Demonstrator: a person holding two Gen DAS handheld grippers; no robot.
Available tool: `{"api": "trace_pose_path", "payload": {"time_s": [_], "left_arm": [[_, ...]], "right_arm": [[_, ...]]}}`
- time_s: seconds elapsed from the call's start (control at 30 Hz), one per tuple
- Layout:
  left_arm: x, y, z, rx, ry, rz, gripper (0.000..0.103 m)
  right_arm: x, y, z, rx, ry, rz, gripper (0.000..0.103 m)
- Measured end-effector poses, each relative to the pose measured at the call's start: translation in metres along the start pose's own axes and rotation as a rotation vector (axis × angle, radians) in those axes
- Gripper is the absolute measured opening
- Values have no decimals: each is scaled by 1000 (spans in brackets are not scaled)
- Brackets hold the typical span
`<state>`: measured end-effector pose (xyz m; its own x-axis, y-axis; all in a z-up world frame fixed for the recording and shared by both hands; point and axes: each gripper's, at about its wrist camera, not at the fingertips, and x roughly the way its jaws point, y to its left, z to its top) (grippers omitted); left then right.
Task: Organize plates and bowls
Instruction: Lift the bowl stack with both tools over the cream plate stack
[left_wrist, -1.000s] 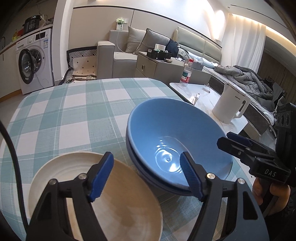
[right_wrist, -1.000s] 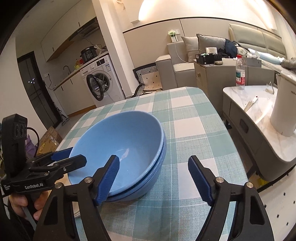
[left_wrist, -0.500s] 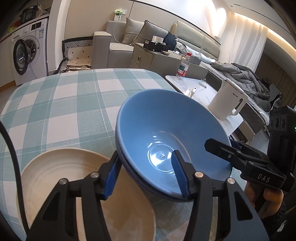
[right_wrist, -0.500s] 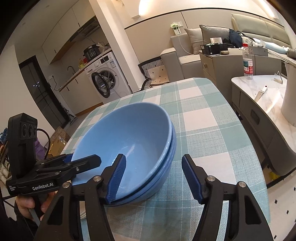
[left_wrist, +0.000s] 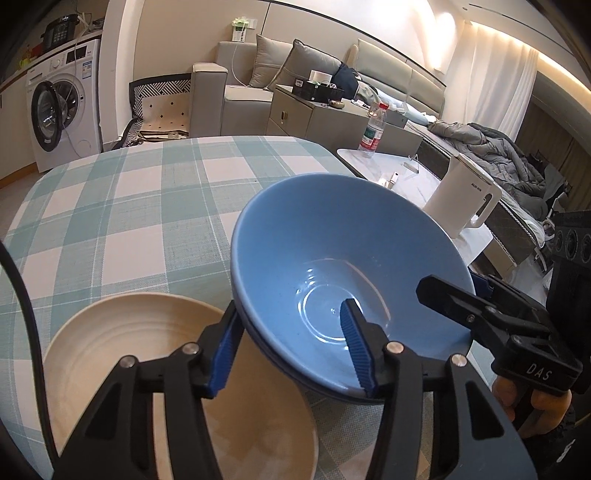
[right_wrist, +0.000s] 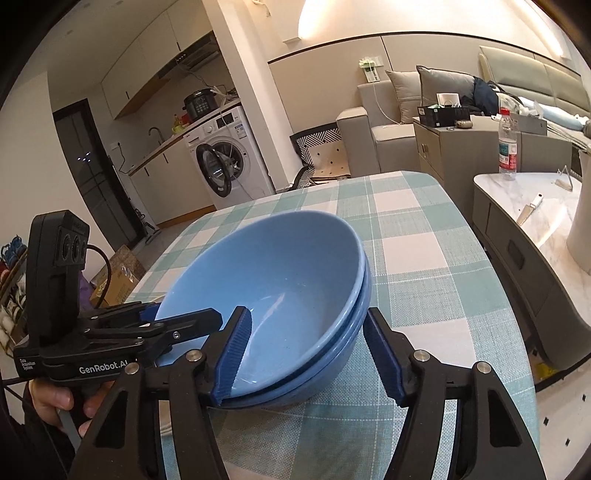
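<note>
Two stacked blue bowls (left_wrist: 332, 258) (right_wrist: 280, 280) sit on the checked table (left_wrist: 129, 203). My left gripper (left_wrist: 290, 343) straddles their near-left rim, one pad outside the wall and one inside, and its jaws are closing onto the wall. My right gripper (right_wrist: 306, 350) clamps the opposite rim the same way, left pad inside, right pad outside. Each gripper shows in the other's view: the right gripper (left_wrist: 461, 291) at the bowls' right edge, the left gripper (right_wrist: 177, 317) at their left edge. A cream plate (left_wrist: 129, 350) lies beside the bowls, partly under my left gripper.
A white kettle (left_wrist: 465, 199) and a water bottle (left_wrist: 373, 129) stand on the marble side table (right_wrist: 517, 199) beyond the table's right edge. A washing machine (right_wrist: 229, 162) and sofa are further back. A person's hand (right_wrist: 55, 398) holds the left gripper's handle.
Both grippers have narrowed from wide open onto the bowls' rims. The left gripper has shifted from over the plate to the bowls' left rim.
</note>
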<state>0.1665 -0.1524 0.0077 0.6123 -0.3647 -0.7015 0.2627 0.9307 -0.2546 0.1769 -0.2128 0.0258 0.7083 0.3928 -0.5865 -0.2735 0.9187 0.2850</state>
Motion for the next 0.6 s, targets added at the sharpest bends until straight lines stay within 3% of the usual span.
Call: {"api": "trace_pose_path", "payload": {"time_s": [0.6], "left_arm": [[-28,-1,1,17,-48,19,53]], "right_arm": [[-13,13,5,-28,-28,16,65]]}}
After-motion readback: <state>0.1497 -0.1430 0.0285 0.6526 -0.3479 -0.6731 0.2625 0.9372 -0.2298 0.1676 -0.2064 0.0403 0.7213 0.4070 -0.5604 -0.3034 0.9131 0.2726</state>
